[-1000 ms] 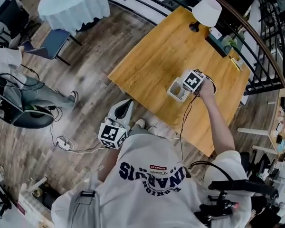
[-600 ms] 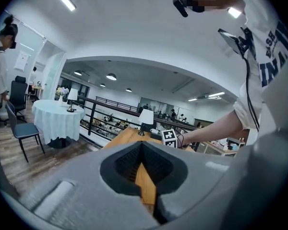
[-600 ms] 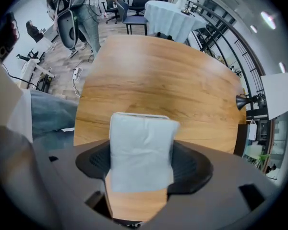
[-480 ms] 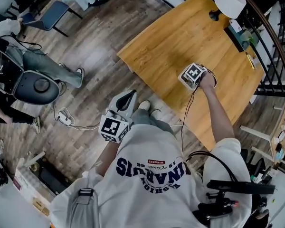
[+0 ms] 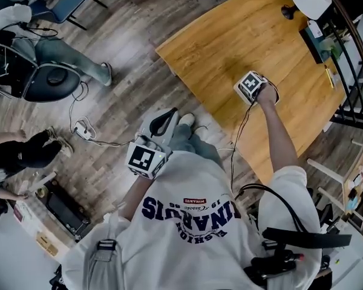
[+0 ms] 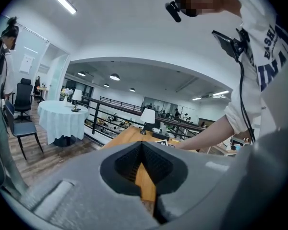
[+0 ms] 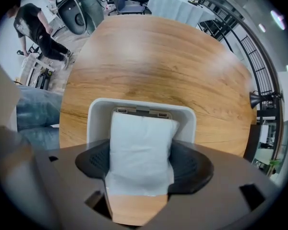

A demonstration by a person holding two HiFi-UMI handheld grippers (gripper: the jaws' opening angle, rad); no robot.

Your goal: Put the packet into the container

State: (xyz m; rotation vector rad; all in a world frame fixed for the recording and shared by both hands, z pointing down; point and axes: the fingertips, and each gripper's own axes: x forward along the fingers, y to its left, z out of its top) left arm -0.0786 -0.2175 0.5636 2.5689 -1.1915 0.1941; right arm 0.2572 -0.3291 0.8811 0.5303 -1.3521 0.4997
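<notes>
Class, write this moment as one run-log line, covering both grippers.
right gripper: shut on white packet, its far end over grey container on wooden table | left gripper: shut, empty

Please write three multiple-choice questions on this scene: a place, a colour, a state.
1. Where does the container stand? A) on the floor B) on the wooden table C) on a chair
2. What colour is the packet? A) white B) red C) green
3. What is the right gripper doing? A) open, empty B) shut on a lamp C) shut on the packet
Answers: 1 B: it rests on that table. 2 A: it is plainly white. 3 C: both jaws press the packet's sides.
</notes>
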